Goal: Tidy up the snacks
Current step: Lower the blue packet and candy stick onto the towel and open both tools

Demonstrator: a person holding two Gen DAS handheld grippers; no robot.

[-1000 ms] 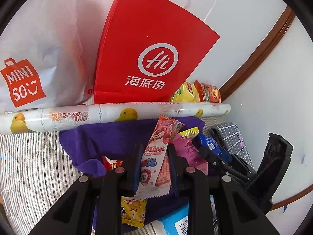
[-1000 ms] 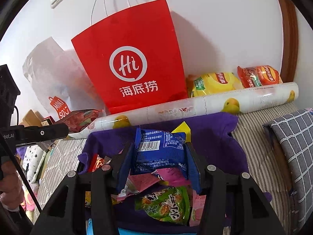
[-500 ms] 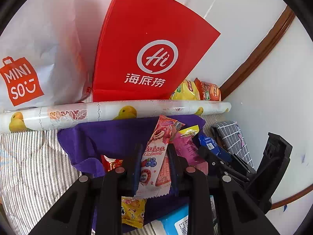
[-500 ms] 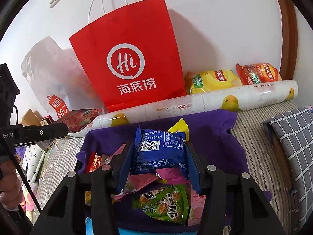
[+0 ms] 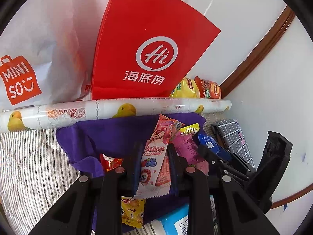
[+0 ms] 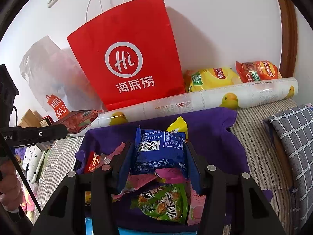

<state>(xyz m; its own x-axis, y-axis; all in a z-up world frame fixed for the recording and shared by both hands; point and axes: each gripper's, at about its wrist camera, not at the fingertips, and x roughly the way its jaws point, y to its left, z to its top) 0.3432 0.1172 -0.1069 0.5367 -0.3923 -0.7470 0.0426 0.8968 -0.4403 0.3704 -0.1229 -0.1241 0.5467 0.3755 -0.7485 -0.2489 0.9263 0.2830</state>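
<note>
Left gripper [image 5: 154,160] clamps a pink wafer pack [image 5: 156,152]; right gripper [image 6: 159,156] clamps a blue packet [image 6: 159,150]. Several snacks lie unsorted on the purple cloth [image 6: 211,129]; most sorting seemingly remains.

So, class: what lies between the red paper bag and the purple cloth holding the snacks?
A long roll printed with yellow ducks lies crosswise between the red paper bag and the purple cloth; both wrist views show it.

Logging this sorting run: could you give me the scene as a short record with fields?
left tool: shut on pink snack
right tool: shut on blue packet
surface: purple cloth with loose snacks
behind: duck-print roll, red bag
far right: yellow chips, orange chips
</note>
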